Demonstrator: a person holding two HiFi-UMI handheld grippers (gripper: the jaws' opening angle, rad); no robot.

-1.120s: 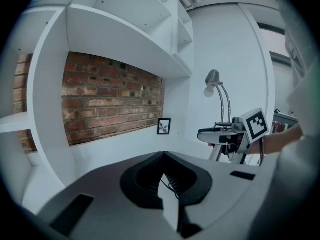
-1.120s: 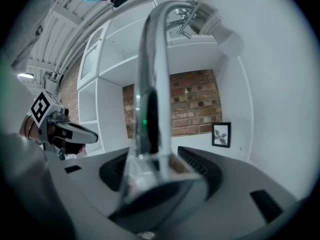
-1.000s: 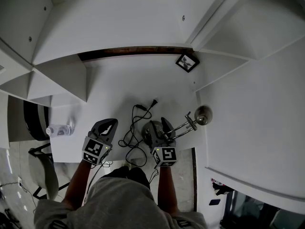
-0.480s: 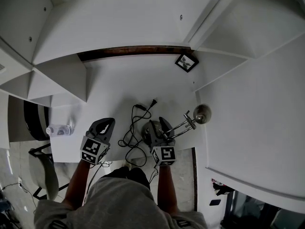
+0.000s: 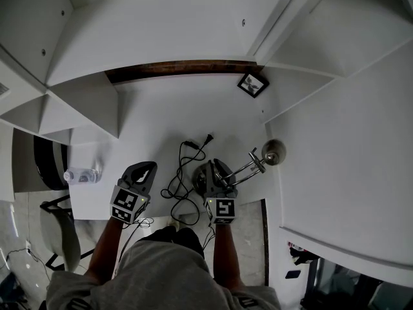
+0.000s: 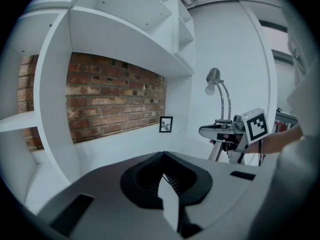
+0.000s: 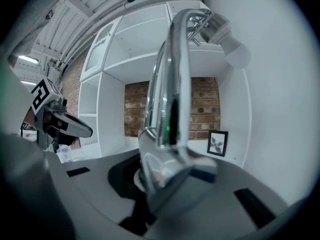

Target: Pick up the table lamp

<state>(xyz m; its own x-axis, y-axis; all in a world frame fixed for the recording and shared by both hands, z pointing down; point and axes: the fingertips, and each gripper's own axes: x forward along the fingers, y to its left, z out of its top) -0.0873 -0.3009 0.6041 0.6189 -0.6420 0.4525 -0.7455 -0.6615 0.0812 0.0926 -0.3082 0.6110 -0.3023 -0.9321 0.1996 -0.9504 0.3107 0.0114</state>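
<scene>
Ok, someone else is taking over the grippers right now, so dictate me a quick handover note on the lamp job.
Right gripper: jaws have just been closing and now clamp the chrome stem of the table lamp.
Left gripper: shut, empty, held over the desk to the lamp's left.
Lamp: base resting on the white desk, black cable lying loose beside it.
Done: grip taken.
Left: lift the lamp, probably minding the cable.

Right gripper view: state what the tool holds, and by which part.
The right tool, its jaws just closing, grips the lamp low on its chrome stem.
</scene>
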